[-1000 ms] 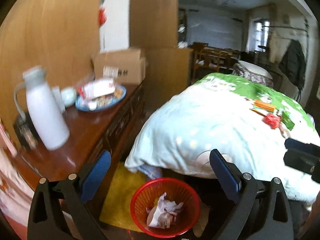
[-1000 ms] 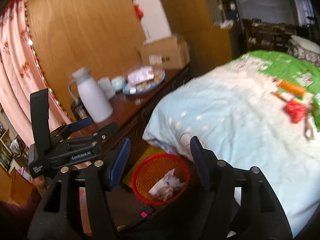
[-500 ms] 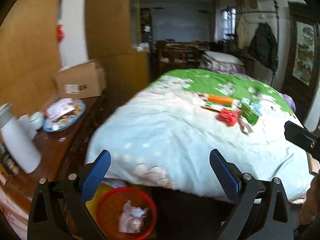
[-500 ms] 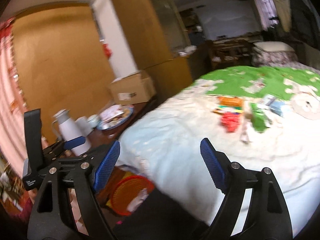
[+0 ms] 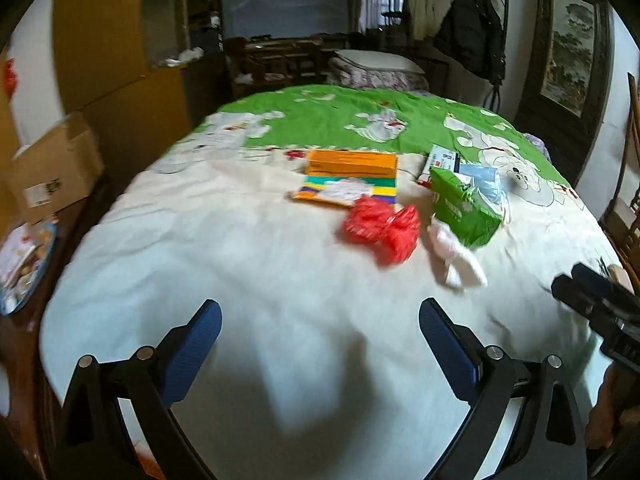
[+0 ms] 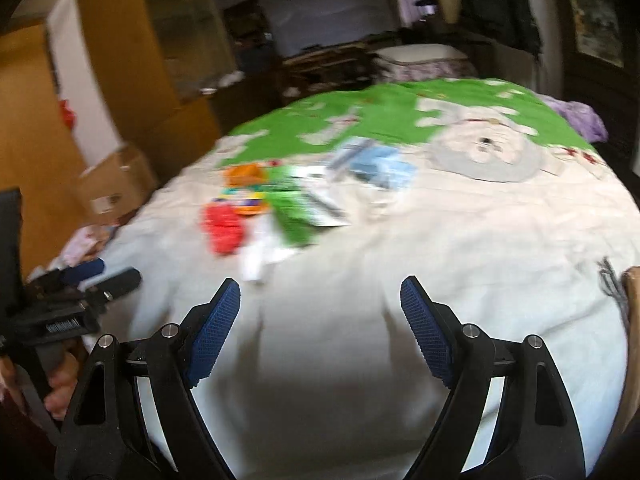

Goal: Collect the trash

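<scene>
Trash lies in a cluster on the bed: a crumpled red wrapper (image 5: pixel 380 230), a green packet (image 5: pixel 464 206), an orange box (image 5: pixel 351 163) on a striped card, white tissue (image 5: pixel 454 254) and a pale blue packet (image 5: pixel 486 186). My left gripper (image 5: pixel 320 346) hovers open over the pale quilt, short of the cluster, nothing between its blue pads. In the right wrist view, blurred, the same red wrapper (image 6: pixel 222 230), green packet (image 6: pixel 296 210) and tissue (image 6: pixel 258 256) lie ahead to the left of my right gripper (image 6: pixel 320 316), which stands open and empty.
The bed's quilt (image 5: pixel 200 248) is pale near me and green farther back. A cardboard box (image 5: pixel 52 170) and a blue plate of snacks (image 5: pixel 24 264) sit on a dark sideboard at left. Chairs, a coat rack and a framed picture stand beyond the bed.
Both views swung from the red basket and the sideboard up onto the bed; the basket has left view. The trash cluster now looms closer. The right gripper's jaws stand wider than a second ago.
</scene>
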Motion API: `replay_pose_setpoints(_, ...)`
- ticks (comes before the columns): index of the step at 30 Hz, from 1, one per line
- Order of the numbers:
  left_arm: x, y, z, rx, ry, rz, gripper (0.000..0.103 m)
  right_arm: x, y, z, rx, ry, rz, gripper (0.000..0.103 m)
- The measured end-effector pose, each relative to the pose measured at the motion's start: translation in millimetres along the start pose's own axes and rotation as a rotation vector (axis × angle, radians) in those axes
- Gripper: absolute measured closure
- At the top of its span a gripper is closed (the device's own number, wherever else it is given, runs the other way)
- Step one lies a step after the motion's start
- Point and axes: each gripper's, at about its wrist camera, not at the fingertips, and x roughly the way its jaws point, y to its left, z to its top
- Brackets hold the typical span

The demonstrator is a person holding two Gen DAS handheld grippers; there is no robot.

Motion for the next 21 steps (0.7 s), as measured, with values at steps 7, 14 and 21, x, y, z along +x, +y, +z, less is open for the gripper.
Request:
replay_pose_setpoints(7, 56.8, -18.6, 35.1, 0.005, 0.031, -0.039, 0.006, 29.6, -27.6, 1.1, 0.064, 0.058, -0.031, 0.023)
replay_pose_setpoints(14, 97.0, -21.1, 50.2, -0.037, 0.061, -0.047, 0.006, 35.3, -32.3, -0.8, 0.096, 0.075, -0.006, 0.023)
replay_pose_setpoints(21, 103.6, -0.8, 41.4, -0.121, 0.058, -0.049, 0.023, 34.6, -32.3, -1.7, 0.101, 0.082, 0.009, 0.020)
